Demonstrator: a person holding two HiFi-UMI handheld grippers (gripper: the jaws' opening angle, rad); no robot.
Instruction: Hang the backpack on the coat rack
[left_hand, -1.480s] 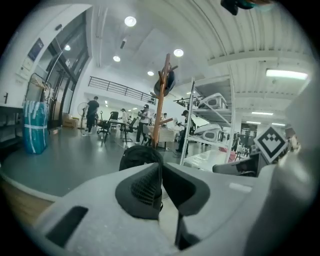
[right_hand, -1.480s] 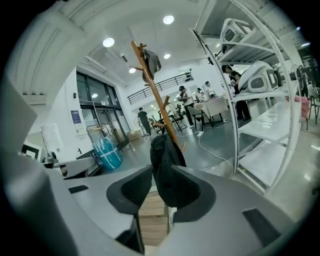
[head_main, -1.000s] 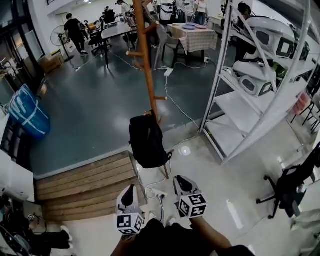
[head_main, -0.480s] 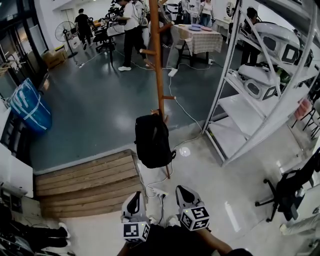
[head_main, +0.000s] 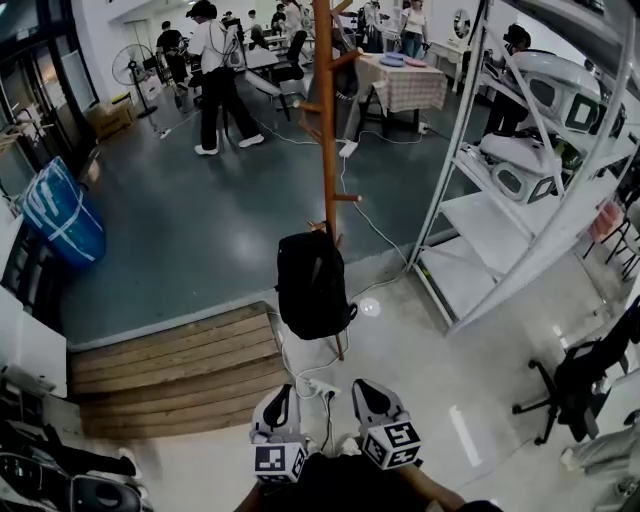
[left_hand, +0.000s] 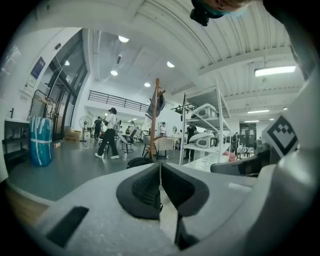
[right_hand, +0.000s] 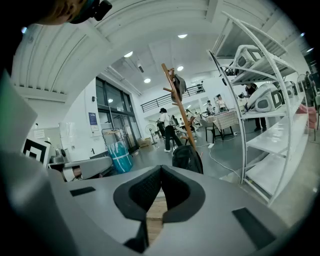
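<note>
A black backpack (head_main: 313, 285) hangs from a low peg of the wooden coat rack (head_main: 325, 120), just above the floor. It also shows in the left gripper view as the backpack (left_hand: 137, 161) under the rack (left_hand: 156, 120), and in the right gripper view as the backpack (right_hand: 187, 157) on the rack (right_hand: 177, 107). My left gripper (head_main: 281, 393) and right gripper (head_main: 362, 388) are side by side at the bottom of the head view, well short of the bag. Both point toward it. The left gripper (left_hand: 160, 167) and right gripper (right_hand: 161, 172) are shut with nothing between the pads.
A wooden platform (head_main: 170, 370) lies left of the rack and a white shelf unit (head_main: 510, 180) stands to its right. A cable and power strip (head_main: 318, 385) lie on the floor ahead. A blue bag (head_main: 62, 220) is at far left, a black chair (head_main: 575, 375) at right. A person (head_main: 215, 75) walks at the back.
The backpack stays on its peg. Both grippers sit slightly lower and further right in the head view. A person at the back has walked leftward across the floor.
</note>
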